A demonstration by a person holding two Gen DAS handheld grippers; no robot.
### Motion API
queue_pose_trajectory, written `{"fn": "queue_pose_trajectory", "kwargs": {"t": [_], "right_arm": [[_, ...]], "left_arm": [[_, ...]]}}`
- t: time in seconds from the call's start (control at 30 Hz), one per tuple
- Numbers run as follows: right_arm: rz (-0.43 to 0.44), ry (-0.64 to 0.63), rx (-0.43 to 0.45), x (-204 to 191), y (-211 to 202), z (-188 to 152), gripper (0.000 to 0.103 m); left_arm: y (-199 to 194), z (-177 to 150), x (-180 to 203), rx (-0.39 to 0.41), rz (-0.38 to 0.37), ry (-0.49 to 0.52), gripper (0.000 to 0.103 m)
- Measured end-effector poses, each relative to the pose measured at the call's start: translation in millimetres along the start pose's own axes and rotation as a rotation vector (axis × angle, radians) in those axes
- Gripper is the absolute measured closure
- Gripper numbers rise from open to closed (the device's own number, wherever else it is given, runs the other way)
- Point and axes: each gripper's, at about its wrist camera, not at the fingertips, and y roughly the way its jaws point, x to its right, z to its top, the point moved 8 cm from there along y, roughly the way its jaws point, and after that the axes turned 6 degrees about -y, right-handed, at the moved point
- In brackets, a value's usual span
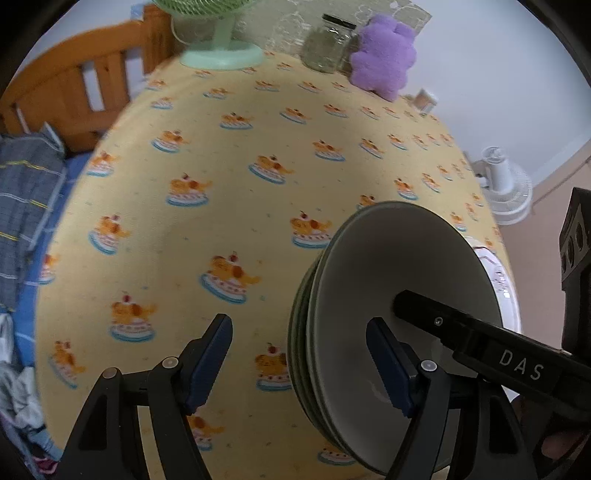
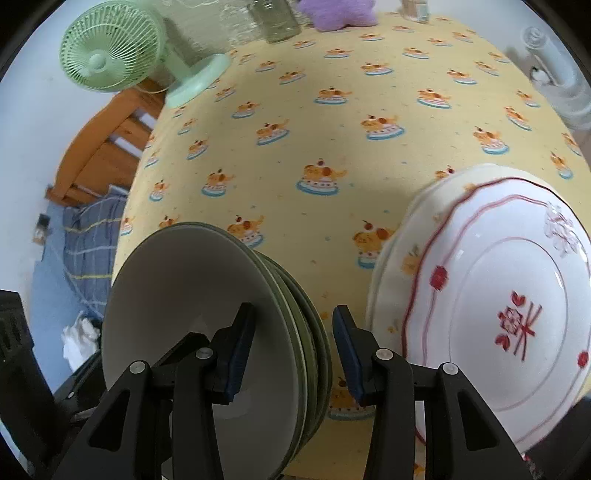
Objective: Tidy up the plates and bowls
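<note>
A stack of several grey-green bowls [image 1: 369, 295] [image 2: 192, 295] sits on the yellow cake-print tablecloth [image 1: 240, 147] near its front edge. My left gripper [image 1: 299, 365] is open, its jaws astride the stack's left rim, nothing held. My right gripper [image 2: 293, 354] is open, its jaws astride the stack's right rim; one of its fingers [image 1: 461, 332] reaches into the top bowl in the left wrist view. A stack of white plates with red flower pattern [image 2: 498, 302] lies right of the bowls; only its edge [image 1: 498, 273] shows in the left wrist view.
A green desk fan [image 1: 218, 40] [image 2: 118, 51], a glass jar [image 1: 328, 44] [image 2: 275, 18] and a purple plush toy [image 1: 384, 55] [image 2: 338, 13] stand at the table's far edge. A wooden bed frame [image 1: 74, 85] and bedding lie left. A white fan [image 1: 506, 188] stands right.
</note>
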Motion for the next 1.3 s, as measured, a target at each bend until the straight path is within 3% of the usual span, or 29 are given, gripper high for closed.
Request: {"fn": "queue_pose_trajectory", "kwargs": {"t": [0.2,0.3,0.4,0.53,0.63,0.7,0.73,0.8,1.1,1.3], "right_arm": [[-0.051,0.051,0.002,8.0,-6.3,-6.0,0.058],[-0.069,0.054,-0.006,8.1,-8.0,-7.9,0.059],[-0.067,0.040,-0.009,3.4,-7.6,-7.0,0.069],[-0.068,0.030,-0.022,1.8,-6.5,-6.3,0.069],[-0.079,0.014,-0.034,0.6,-5.5,-5.6,0.069],[-0.094,-0.015,-0.048,-3.0,-4.4,-5.9,0.067],[-0.123,-0.065,-0.057,-8.9,-3.9,-7.3,0.067],[-0.182,-0.132,-0.058,-17.9,-4.1,-9.0,0.066],[-0.148,-0.090,-0.028,-9.3,-2.6,-5.0,0.063],[-0.095,-0.071,-0.023,-11.9,0.8,-2.1,0.058]], "left_arm": [[-0.2,-0.9,10.5,-0.016,-0.049,0.057,0.029],[0.7,-2.3,13.2,-0.041,-0.081,0.053,0.036],[1.8,-3.9,18.0,-0.067,-0.121,0.055,0.047],[-0.3,-4.0,18.9,-0.076,-0.105,0.057,0.049],[-4.8,-3.3,21.3,-0.055,-0.046,0.089,0.053],[1.3,-7.4,25.3,-0.072,0.054,0.158,0.048],[2.5,-9.4,27.2,-0.067,0.086,0.185,0.039],[2.8,-10.0,25.3,-0.072,0.071,0.163,0.039],[2.1,-7.5,29.4,-0.035,0.039,0.171,0.041],[8.8,-5.6,25.5,-0.064,-0.002,0.114,0.042]]}}
